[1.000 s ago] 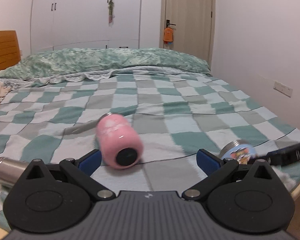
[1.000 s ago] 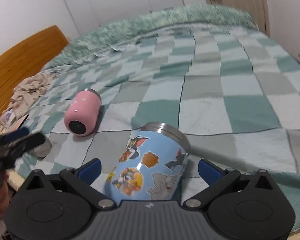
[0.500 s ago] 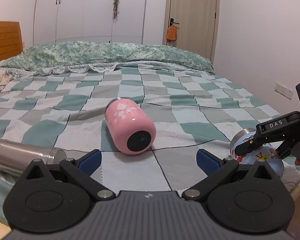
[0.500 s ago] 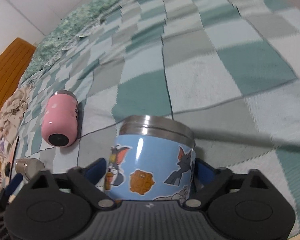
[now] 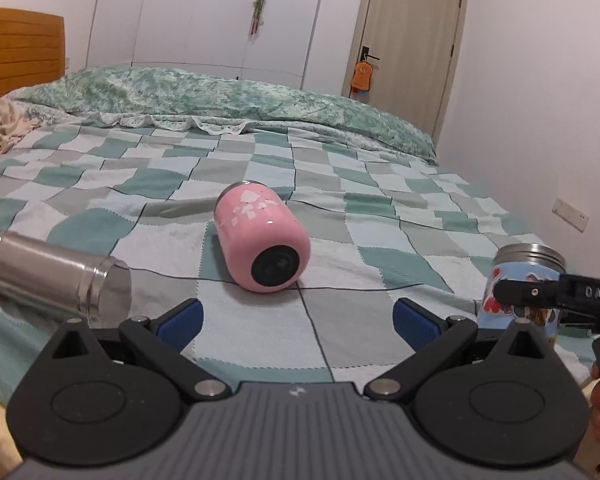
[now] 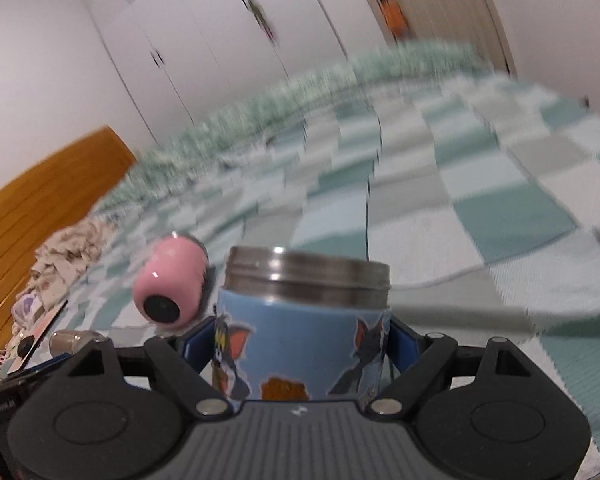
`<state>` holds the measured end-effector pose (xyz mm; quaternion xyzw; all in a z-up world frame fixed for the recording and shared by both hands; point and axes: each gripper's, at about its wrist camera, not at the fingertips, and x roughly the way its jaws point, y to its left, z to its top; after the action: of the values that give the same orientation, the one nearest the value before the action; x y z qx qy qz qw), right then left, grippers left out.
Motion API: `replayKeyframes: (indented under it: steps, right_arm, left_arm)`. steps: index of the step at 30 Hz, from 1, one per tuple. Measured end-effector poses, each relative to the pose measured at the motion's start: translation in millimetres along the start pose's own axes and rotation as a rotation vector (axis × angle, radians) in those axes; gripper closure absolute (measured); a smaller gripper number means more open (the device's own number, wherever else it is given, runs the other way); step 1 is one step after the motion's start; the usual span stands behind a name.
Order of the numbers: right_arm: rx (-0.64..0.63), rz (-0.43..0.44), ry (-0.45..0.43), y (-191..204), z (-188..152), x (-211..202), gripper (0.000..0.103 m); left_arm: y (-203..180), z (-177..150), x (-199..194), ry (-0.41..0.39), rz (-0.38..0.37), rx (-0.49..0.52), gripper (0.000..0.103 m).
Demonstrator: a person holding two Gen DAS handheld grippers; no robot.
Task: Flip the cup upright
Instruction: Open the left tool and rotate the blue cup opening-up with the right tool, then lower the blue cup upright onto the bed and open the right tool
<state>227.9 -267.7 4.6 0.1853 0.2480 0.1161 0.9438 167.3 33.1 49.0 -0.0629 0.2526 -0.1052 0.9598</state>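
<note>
Three cups on the checked bedspread [image 5: 380, 216], two grippers over them.

Blue cup [image 6: 300, 320] stands upright near the bed's edge, clamped between the blue pads [image 6: 400, 340] of the right gripper [image 6: 300, 344], which points level along the bed. Pink cup [image 5: 260, 240] lies on its side, black base toward us; steel cup [image 5: 52, 276] lies on its side to the left. Left gripper [image 5: 296, 316] hovers low with fingers spread wide, holding nothing.

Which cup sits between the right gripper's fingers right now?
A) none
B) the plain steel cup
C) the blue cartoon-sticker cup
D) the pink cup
C: the right gripper has its fingers closed on the blue cartoon-sticker steel cup, upright with its rim on top.
</note>
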Motion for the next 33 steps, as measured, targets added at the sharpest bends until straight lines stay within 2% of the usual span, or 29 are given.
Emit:
replayKeyframes:
  steps: [8, 12, 15, 20, 22, 28, 31, 33]
  right_arm:
    - [-0.270, -0.088, -0.267, 17, 12, -30, 0.019]
    - [-0.356, -0.141, -0.336, 17, 29, -26, 0.019]
    - [-0.375, -0.170, -0.330, 8, 33, -12, 0.019]
    - [-0.337, -0.160, -0.199, -10, 5, 14, 0.019]
    - [-0.376, -0.160, -0.241, -9, -11, 13, 0.019]
    - [-0.399, -0.168, -0.218, -3, -14, 15, 0.019]
    - [-0.387, -0.145, -0.184, -3, -14, 11, 0.013]
    - [-0.368, -0.135, -0.231, -4, -14, -5, 0.002]
  left_arm:
    - [-13, -1, -6, -0.050, 0.019, -0.021, 0.000]
    - [-20, -1, -3, -0.076, 0.043, -0.023, 0.000]
    - [-25, -3, 1, -0.085, 0.052, -0.023, 0.000]
    - [-33, -10, 5, -0.097, 0.068, 0.003, 0.000]
    - [-35, -12, 6, -0.101, 0.076, 0.020, 0.000]
    - [-39, -14, 5, -0.111, 0.082, 0.035, 0.000]
    - [-42, -13, -1, -0.124, 0.088, 0.057, 0.000]
    - [-44, -12, -9, -0.146, 0.087, 0.071, 0.000]
